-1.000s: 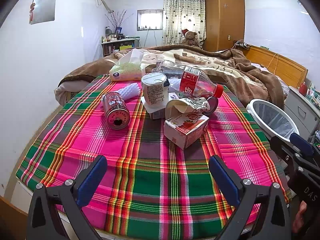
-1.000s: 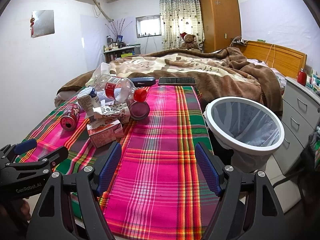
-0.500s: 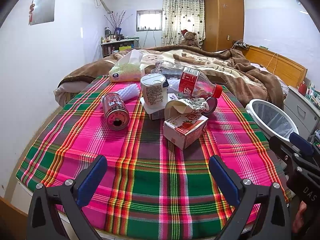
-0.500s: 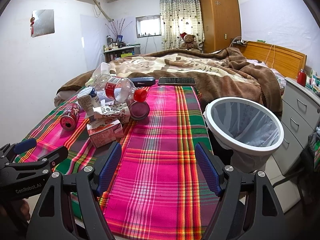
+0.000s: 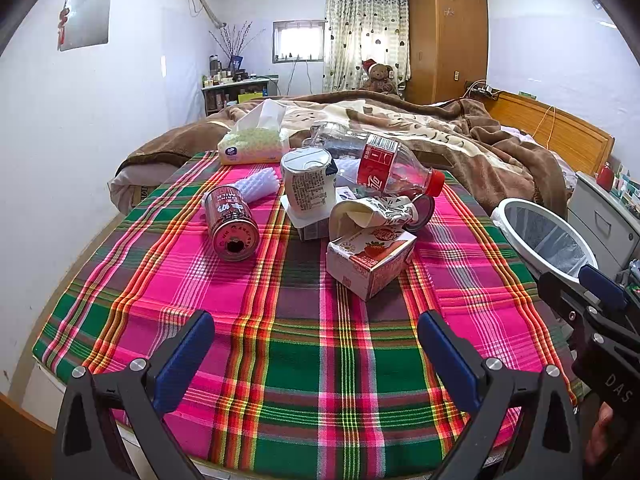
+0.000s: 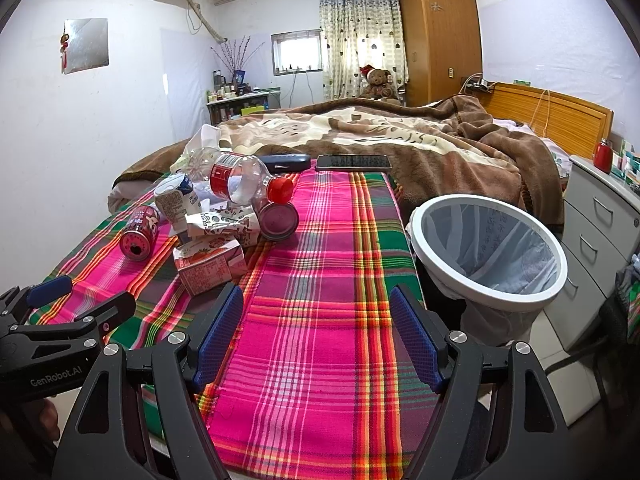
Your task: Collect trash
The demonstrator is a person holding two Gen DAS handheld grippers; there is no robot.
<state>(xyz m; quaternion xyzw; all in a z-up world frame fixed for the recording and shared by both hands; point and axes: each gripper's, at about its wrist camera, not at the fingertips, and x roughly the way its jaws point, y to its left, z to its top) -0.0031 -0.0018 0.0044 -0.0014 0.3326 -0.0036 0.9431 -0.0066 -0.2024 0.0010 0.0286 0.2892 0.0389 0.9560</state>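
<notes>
Trash is piled on the plaid cloth point(image 5: 312, 352): a red can point(image 5: 231, 222) on its side, a white cup point(image 5: 308, 186), a clear bottle with a red cap point(image 5: 384, 168), a crumpled paper wrapper point(image 5: 372, 212) and a strawberry carton point(image 5: 370, 258). The white-rimmed bin point(image 6: 490, 246) stands off the cloth's right edge. My left gripper point(image 5: 314, 344) is open, low over the near edge, short of the carton. My right gripper point(image 6: 316, 324) is open too, over bare cloth between the carton point(image 6: 210, 260) and the bin.
A tissue pack point(image 5: 252, 144) lies behind the pile. A phone point(image 6: 352, 163) and a dark case point(image 6: 288, 163) rest at the cloth's far end. Brown blankets point(image 6: 400, 136) cover the bed beyond. Grey drawers point(image 6: 596, 216) stand right of the bin.
</notes>
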